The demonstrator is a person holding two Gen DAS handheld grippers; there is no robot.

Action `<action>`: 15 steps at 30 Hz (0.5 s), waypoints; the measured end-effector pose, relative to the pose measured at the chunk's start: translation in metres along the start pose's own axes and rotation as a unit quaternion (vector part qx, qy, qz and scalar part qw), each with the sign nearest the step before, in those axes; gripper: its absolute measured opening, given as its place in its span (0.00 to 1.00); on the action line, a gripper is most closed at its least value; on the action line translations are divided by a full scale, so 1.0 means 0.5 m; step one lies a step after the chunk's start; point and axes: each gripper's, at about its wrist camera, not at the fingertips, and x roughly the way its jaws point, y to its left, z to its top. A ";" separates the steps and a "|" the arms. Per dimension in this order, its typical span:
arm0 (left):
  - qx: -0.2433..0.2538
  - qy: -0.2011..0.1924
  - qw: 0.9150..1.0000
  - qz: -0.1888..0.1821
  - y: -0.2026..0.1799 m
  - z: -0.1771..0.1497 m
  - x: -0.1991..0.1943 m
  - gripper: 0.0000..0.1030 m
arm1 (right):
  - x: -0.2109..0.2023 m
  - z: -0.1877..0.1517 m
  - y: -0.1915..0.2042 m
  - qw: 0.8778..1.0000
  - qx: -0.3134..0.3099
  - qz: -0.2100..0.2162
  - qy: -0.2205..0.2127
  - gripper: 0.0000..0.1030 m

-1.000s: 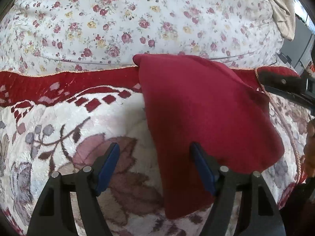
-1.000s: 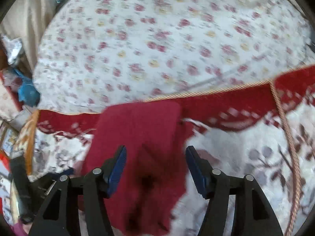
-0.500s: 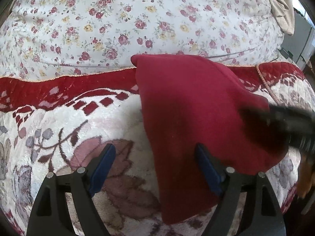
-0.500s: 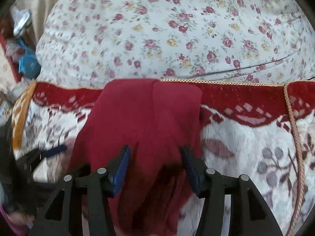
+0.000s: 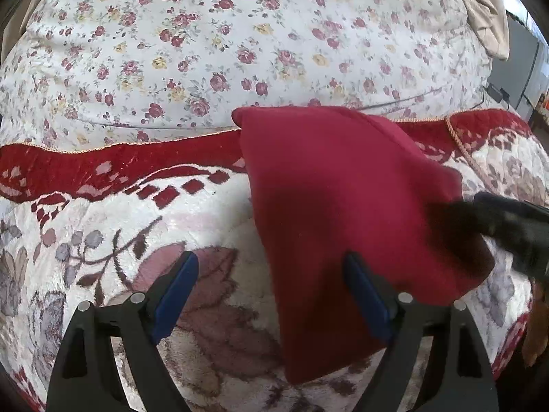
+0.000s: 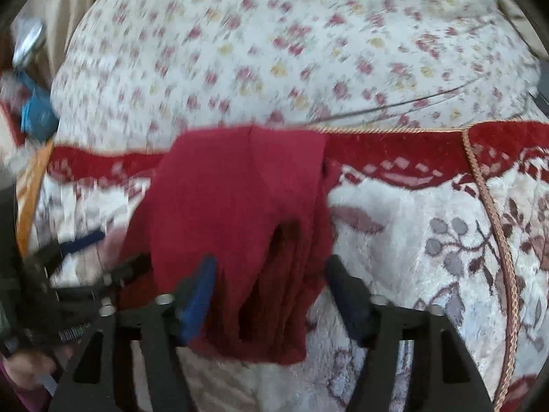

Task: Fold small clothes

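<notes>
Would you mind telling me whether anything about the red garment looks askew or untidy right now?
Yes. The red garment lies skewed on the patterned blanket, and its near end, between the open fingers of the right gripper, is bunched into loose ridges rather than flat.

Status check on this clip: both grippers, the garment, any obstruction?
Left gripper open, straddling the edge of the folded dark red knit garment. Right gripper open, straddling the near end. Nothing blocking on the plush floral blanket.

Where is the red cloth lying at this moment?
The red cloth lies on the plush patterned blanket, its far end at the floral bedding; in the right wrist view it lies between the open right tongs.
</notes>
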 end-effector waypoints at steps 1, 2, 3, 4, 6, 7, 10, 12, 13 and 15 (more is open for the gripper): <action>-0.005 -0.002 1.000 -0.004 0.002 0.001 -0.001 0.84 | 0.005 0.011 -0.004 1.000 0.012 0.001 -0.001 0.77; -0.009 -0.003 1.000 -0.008 0.004 0.003 -0.002 0.84 | 0.012 0.020 -0.006 1.000 0.019 0.003 0.000 0.77; -0.014 -0.004 1.000 -0.011 0.007 0.004 -0.002 0.85 | 0.022 0.028 -0.009 1.000 0.027 0.006 0.001 0.77; -0.020 -0.004 1.000 -0.014 0.009 0.006 -0.001 0.85 | 0.039 0.037 -0.012 0.999 0.032 0.008 0.004 0.74; -0.025 -0.003 0.999 -0.021 0.011 0.009 0.002 0.85 | 0.064 0.044 -0.016 0.999 0.032 0.003 0.010 0.36; -0.028 -0.001 0.999 -0.024 0.011 0.011 0.004 0.85 | 0.077 0.045 -0.018 0.999 0.032 0.004 0.016 0.31; -0.024 0.003 0.999 -0.023 0.007 0.013 0.010 0.85 | 0.076 0.034 -0.018 1.000 0.019 -0.005 0.007 0.30; -0.023 0.005 1.000 -0.019 0.007 0.012 0.013 0.85 | 0.077 0.022 -0.011 1.000 -0.001 -0.019 0.007 0.30; -0.023 0.006 1.000 -0.019 0.007 0.013 0.015 0.85 | 0.078 0.017 -0.010 1.000 -0.007 -0.022 0.010 0.30; -0.025 0.008 0.999 -0.020 0.008 0.012 0.017 0.85 | 0.072 0.015 -0.008 1.000 -0.013 -0.024 0.012 0.30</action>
